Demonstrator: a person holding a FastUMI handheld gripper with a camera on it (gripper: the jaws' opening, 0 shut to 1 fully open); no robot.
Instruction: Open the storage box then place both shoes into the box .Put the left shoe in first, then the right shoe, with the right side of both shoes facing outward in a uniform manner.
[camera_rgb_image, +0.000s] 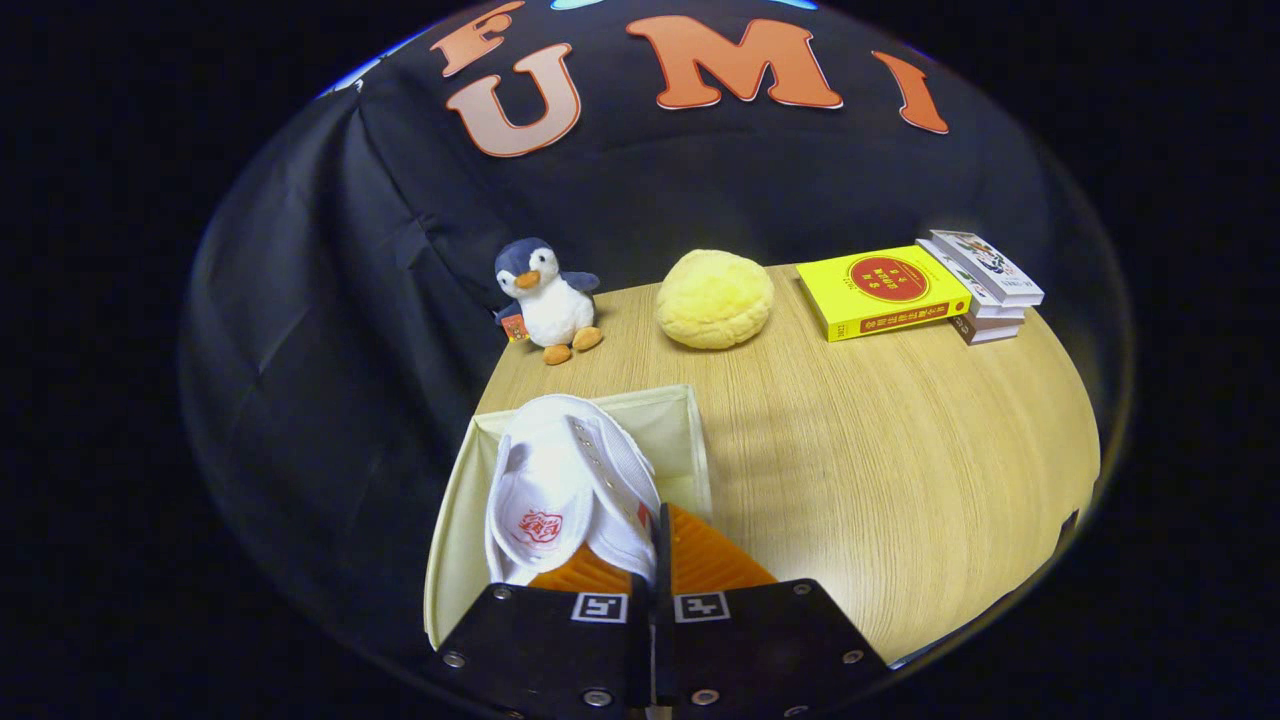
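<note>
Gripper view: gripper (655, 560) over open storage box (690, 440) at table's near-left corner, orange fingers (710, 560) pinched narrow on white canvas shoe (570, 490), seemingly clamping its side edge. Shoe hangs inside box, opening up, red insole print showing; likely mid-lowering. Which shoe, left or right: cannot tell. Beyond box on wooden table (900, 450): plush penguin (548, 300), yellow bun-shaped plush (714, 298), yellow book (885, 292) beside stacked books (985, 285). All well apart, nothing blocking drop.
</note>
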